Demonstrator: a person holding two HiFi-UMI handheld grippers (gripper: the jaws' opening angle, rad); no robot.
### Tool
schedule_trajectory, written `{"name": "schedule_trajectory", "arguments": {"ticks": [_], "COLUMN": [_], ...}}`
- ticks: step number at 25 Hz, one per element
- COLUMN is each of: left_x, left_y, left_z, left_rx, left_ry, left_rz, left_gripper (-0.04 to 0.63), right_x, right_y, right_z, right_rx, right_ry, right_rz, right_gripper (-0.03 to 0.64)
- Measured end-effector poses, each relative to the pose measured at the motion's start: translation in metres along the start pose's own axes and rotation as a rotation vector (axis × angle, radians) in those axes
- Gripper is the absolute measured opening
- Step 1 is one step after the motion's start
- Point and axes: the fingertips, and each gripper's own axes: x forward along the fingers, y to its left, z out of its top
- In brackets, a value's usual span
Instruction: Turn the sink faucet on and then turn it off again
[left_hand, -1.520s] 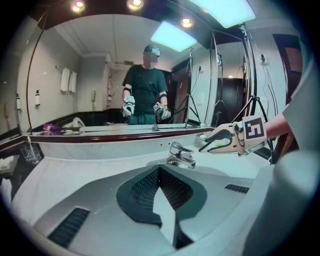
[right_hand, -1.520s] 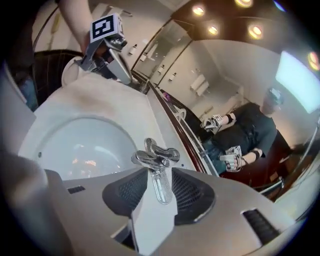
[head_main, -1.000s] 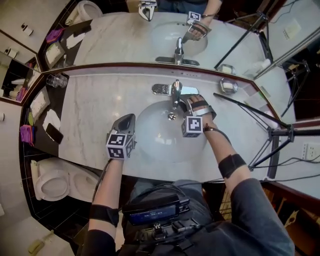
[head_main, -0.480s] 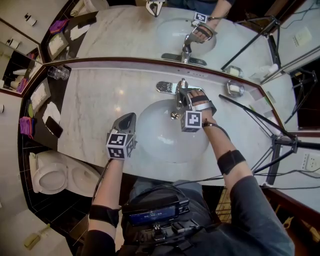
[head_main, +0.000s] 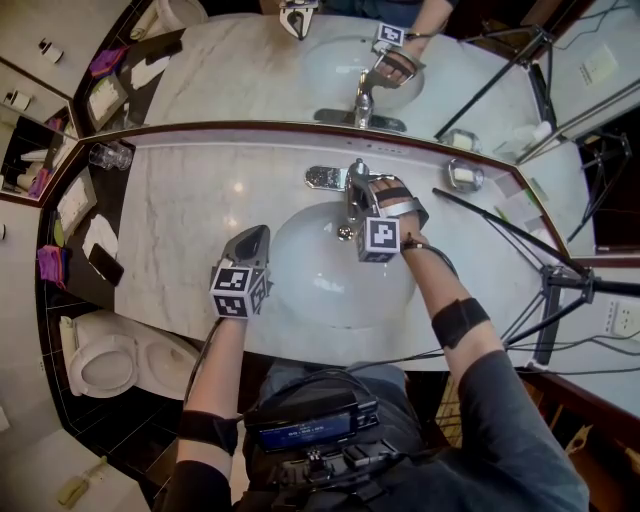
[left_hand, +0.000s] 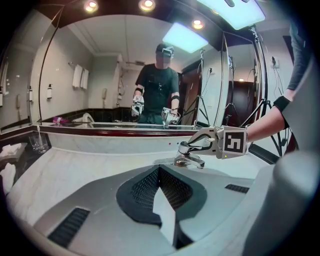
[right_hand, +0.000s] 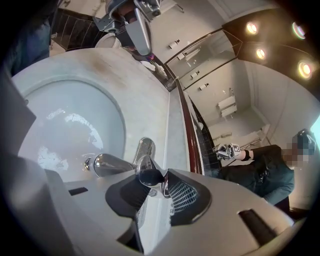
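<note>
Water is not on yet; the right claw (right_hand: 151, 179) has just closed on the faucet handle (right_hand: 148, 172), and the left claw (left_hand: 159, 172) is shut and empty.

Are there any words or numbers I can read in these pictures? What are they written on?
None of the writing here is readable.
Screen on the device at the person's chest: bluish lines of text, too small to read.
Left marker cube: a black-and-white square pattern, no letters or numbers.
Right marker cube: a black-and-white square pattern too, no letters or numbers.
</note>
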Motion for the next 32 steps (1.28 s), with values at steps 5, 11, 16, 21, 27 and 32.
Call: {"name": "schedule_trajectory", "arguments": {"ticks": [5,11,16,21,27,32], "left_x": [0.005,0.007,0.007,0.004,0.002,0.001], "left_y": [-0.003,-0.008,-0.007,-0.004,-0.003,-0.005], "left_z": [0.002,0.004,0.005,0.007,0.010,0.013], "left_rx": [0.003,0.004,0.007,0.007,0.007,0.011], "left_ry": [-0.001,-0.001,-0.005,-0.007,-0.014,-0.020], "left_rz": [-0.010,-0.018,-0.016,-0.011,-0.006,-0.008], "left_gripper": [0.000,0.000,0.000,0.000,0.000,0.000], "right_x": [-0.003,0.000,0.004,0.008,0.009,0.008], "right_y": [-0.015,-0.019,-0.021,-0.028,-0.027,-0.025], "right_z": [0.003,0.003,-0.003,-0.007,-0.008,-0.012], "right_rx": [0.114,0.106,0.191,0.318,0.319,0.352], "right_ry": [-0.023,-0.039,-0.039,-0.037,-0.023,0.011], "right_rz": [0.055,0.130,0.168,0.243,0.252,0.236], "right_gripper": [0.133,0.132,0.132,0.132,0.132,0.133]}}
